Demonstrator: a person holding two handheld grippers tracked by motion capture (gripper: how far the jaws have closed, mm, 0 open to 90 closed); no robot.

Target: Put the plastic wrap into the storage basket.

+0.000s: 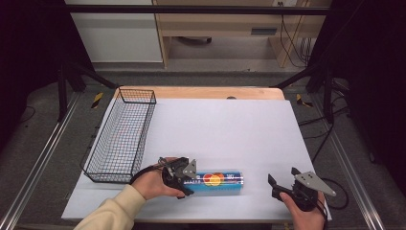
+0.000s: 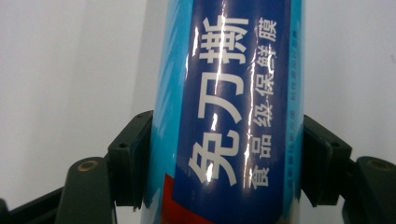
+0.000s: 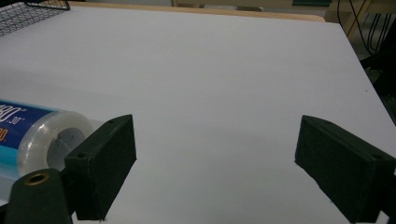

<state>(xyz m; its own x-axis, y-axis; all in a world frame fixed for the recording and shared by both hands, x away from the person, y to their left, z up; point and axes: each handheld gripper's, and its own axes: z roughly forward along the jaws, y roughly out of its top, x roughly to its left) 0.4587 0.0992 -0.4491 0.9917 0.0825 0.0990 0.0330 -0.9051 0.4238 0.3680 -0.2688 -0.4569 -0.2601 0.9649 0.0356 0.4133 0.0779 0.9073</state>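
Observation:
A roll of cling film [image 1: 218, 181] in a blue wrapper with white characters lies on its side near the front of the white table top [image 1: 230, 129]. My left gripper [image 1: 189, 184] grips its left end. In the left gripper view both black pads [image 2: 133, 158] press the sides of the roll [image 2: 229, 116]. My right gripper [image 1: 281, 176] stands open to the right of the roll, apart from it, with nothing between its jaws. The right gripper view [image 3: 215, 158] shows the roll's clear round end [image 3: 51, 137] just left of the gripper's left jaw.
A black wire basket [image 1: 137, 89] stands along the table's left side, its corner at the upper left of the right gripper view [image 3: 28, 14]. A wooden table edge runs along the back. Cables hang off the right side.

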